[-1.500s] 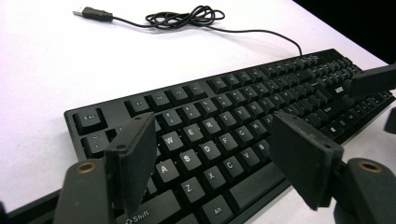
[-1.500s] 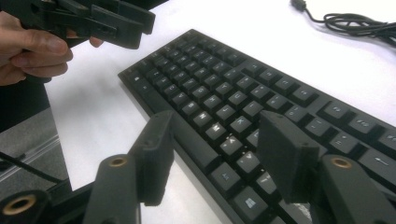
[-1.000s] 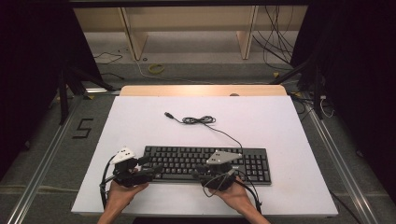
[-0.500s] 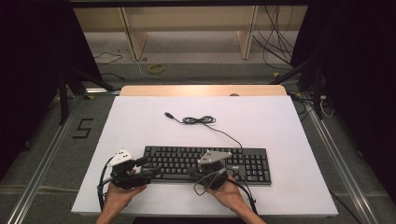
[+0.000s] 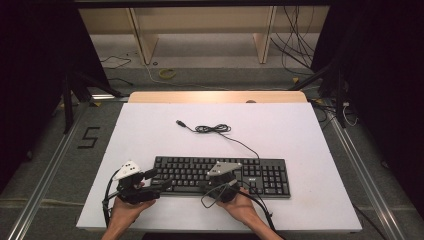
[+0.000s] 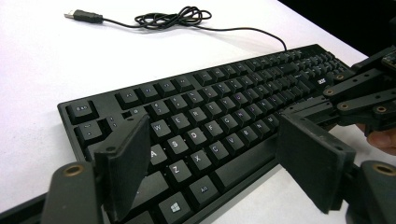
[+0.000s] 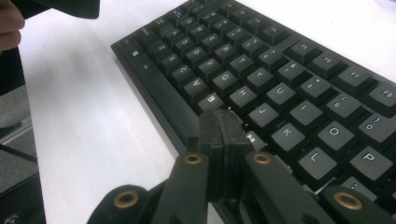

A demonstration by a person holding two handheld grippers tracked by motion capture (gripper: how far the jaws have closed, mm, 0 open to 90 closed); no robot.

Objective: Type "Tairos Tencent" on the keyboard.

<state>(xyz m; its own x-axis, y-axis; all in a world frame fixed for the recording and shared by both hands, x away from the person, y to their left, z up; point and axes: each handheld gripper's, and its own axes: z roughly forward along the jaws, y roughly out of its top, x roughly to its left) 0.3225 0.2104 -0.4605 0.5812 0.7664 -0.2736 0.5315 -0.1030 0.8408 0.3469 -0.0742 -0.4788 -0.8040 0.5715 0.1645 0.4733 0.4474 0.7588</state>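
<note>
We see a black keyboard (image 5: pixel 220 175) lying flat on the white table (image 5: pixel 300 135), near the edge closest to the person and parallel to it. Its cable (image 5: pixel 212 129) runs from the rear edge to a loose coil farther back on the table, ending in a free USB plug (image 6: pixel 84 16). The left gripper (image 5: pixel 155 181) sits at the keyboard's left end, held in the left hand (image 5: pixel 127 207). In the left gripper view its jaws stand wide apart with nothing between the pads; they frame the lower-left block of keys (the A, S, Z and X caps are legible) and hover just above the front edge without pressing on it. The right gripper (image 5: pixel 226 185) is held in the right hand (image 5: pixel 240 205) over the middle of the keyboard's front edge. Its jaws have just been closing, and in the right gripper view the two pads meet face to face, holding nothing. The joined tips (image 7: pixel 219 135) point down at the bottom key row, just right of the space bar (image 7: pixel 163 88) and below the B and N keys; whether they actually touch a key we cannot tell from this angle. The right gripper's linkage (image 6: pixel 364 98) also shows at the right edge of the left gripper view, near the left gripper but apart from it.
</note>
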